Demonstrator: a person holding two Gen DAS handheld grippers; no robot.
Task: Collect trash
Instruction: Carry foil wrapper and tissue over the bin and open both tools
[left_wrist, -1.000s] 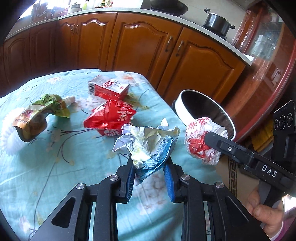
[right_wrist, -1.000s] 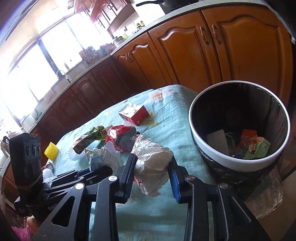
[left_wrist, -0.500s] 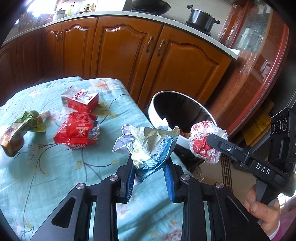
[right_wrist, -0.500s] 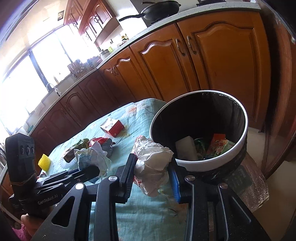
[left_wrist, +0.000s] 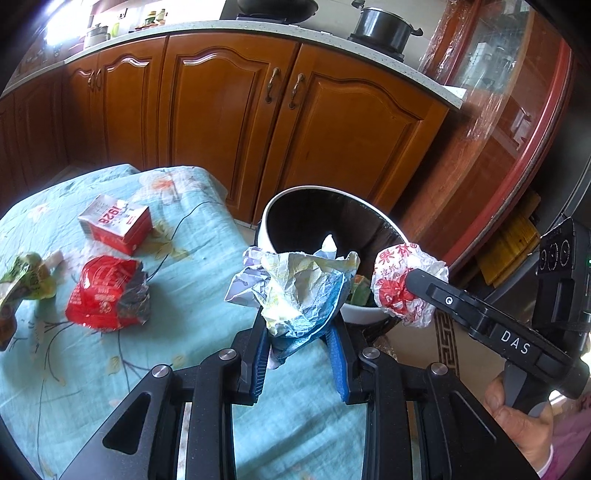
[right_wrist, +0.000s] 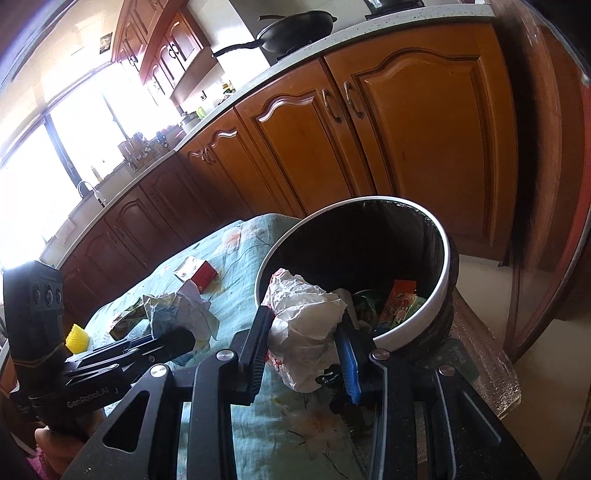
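Observation:
My left gripper (left_wrist: 298, 345) is shut on a crumpled blue-and-yellow wrapper (left_wrist: 299, 291), held over the table's edge just short of the bin. My right gripper (right_wrist: 303, 345) is shut on a crumpled white-and-red wrapper (right_wrist: 306, 325), its front at the rim of the white-rimmed black bin (right_wrist: 441, 295). From the left wrist view the right gripper (left_wrist: 406, 290) holds that wrapper (left_wrist: 402, 284) over the bin's (left_wrist: 362, 315) near rim. Inside the bin lie several coloured packets (right_wrist: 400, 302). The left gripper (right_wrist: 173, 341) with its wrapper (right_wrist: 177, 314) shows at the left.
On the teal flowered tablecloth (left_wrist: 192, 306) remain a red-and-white carton (left_wrist: 116, 223), a crushed red packet (left_wrist: 109, 295) and a green-yellow pouch (left_wrist: 27, 280). A yellow scrubber (right_wrist: 76, 336) lies farther left. Wooden cabinets (left_wrist: 258, 122) stand behind the bin. A hand (left_wrist: 517, 413) grips the right handle.
Both grippers have carried their wrappers toward the bin. The bin now sits closer and lower in both views, and the table trash has slid to the left.

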